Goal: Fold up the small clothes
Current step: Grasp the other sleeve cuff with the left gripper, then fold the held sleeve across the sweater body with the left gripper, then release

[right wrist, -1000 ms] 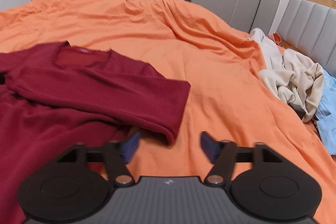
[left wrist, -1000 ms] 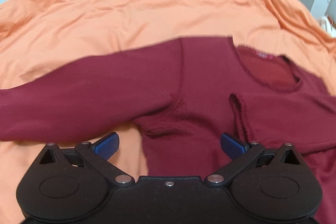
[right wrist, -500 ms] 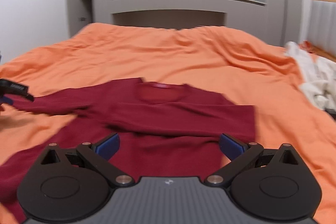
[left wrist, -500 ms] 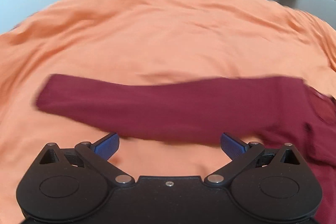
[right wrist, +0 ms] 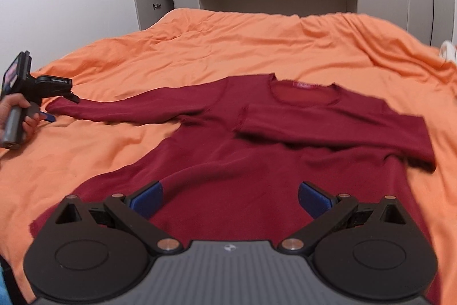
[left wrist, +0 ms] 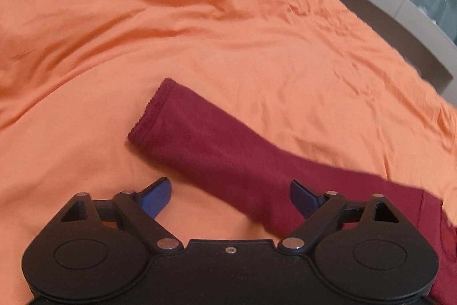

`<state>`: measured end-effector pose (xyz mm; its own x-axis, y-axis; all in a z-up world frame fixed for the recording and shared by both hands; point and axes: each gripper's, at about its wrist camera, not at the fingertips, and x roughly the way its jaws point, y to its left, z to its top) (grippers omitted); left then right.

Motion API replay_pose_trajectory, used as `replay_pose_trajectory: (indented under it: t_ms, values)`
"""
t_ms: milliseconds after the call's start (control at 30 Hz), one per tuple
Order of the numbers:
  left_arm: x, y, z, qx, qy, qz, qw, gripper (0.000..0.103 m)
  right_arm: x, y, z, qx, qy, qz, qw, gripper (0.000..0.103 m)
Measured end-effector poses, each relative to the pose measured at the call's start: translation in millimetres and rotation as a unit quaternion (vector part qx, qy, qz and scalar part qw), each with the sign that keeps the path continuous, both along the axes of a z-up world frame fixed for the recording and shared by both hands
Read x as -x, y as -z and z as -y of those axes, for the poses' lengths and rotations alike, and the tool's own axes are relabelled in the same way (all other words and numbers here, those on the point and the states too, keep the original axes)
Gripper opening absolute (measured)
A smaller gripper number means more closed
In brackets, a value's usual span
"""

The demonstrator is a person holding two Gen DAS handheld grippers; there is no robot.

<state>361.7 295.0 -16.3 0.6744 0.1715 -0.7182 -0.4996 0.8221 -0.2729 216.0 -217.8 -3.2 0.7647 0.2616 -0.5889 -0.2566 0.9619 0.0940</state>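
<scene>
We are mid-fold: the maroon top (right wrist: 245, 162) lies flat on the orange bed (right wrist: 257, 47), one sleeve already across its chest. Our left tongs (left wrist: 228, 196) hang wide open, empty, near the outstretched sleeve (left wrist: 205, 145); right tongs (right wrist: 230, 199) likewise gape empty above the body. Next, we judge, that cuff needs pinching and carrying inward.

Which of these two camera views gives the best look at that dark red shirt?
The right wrist view: it shows nearly the whole shirt spread on the orange bedcover, neckline visible, one sleeve folded across the chest, the other stretched out. The left wrist view shows only that outstretched sleeve and its cuff.
</scene>
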Motion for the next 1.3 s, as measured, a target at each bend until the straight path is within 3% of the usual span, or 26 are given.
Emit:
replay_pose_trajectory:
  t_ms: [67, 133, 167, 233, 300, 433, 533, 733, 900, 1033, 1167, 1300]
  values:
    - [-4.8, 2.0, -2.2, 0.001, -0.016, 0.011, 0.9998, 0.073, 0.8, 2.6, 0.2, -0.005, 0.001, -0.006, 1.000, 0.103]
    - [-6.2, 2.5, -6.9, 0.002, -0.032, 0.023, 0.9992, 0.052, 1.1, 4.4, -0.2, -0.006, 0.004, -0.010, 1.000, 0.103]
    - [-7.8, 2.5, -9.2, 0.002, -0.038, 0.028, 0.9989, 0.045, 0.7, 5.2, 0.3, -0.007, 0.005, -0.013, 1.000, 0.103]
    - [-11.5, 2.4, -15.2, 0.004, -0.048, 0.038, 0.9981, 0.017, 1.2, 6.3, 0.8, -0.010, 0.007, -0.017, 1.000, 0.103]
    - [-16.5, 1.4, -17.9, 0.000, -0.052, 0.044, 0.9977, 0.007, 2.3, 6.3, 2.2, -0.012, 0.009, -0.018, 1.000, 0.103]
    - [-28.3, -16.9, -1.8, -0.043, -0.019, 0.066, 0.9967, 0.005, 3.9, 3.7, 5.9, -0.020, 0.011, -0.015, 1.000, 0.103]
    - [-36.4, -45.3, 28.4, -0.087, 0.027, 0.102, 0.9906, 0.005, 2.3, 0.8, 11.3, -0.025, 0.015, -0.011, 0.999, 0.103]
    - [-55.3, -107.2, 124.7, -0.138, 0.132, 0.168, 0.9671, 0.005, 0.2, -11.1, 33.6, -0.031, 0.039, 0.005, 0.999, 0.103]
    - [-62.7, -129.1, 226.8, -0.129, 0.223, 0.209, 0.9435, 0.005, 1.3, -17.7, 61.5, -0.015, 0.079, 0.020, 0.997, 0.103]
    - [-65.4, -111.9, 303.8, -0.115, 0.281, 0.212, 0.9289, 0.005, 8.9, -20.5, 87.3, 0.002, 0.119, 0.026, 0.993, 0.103]
    - [-66.8, -69.0, 366.1, -0.102, 0.328, 0.191, 0.9196, 0.005, 18.7, -17.7, 112.7, 0.009, 0.152, 0.020, 0.988, 0.103]
    - [-63.0, -23.1, 412.9, -0.115, 0.365, 0.155, 0.9110, 0.005, 29.4, -9.7, 128.6, 0.005, 0.178, 0.011, 0.984, 0.103]
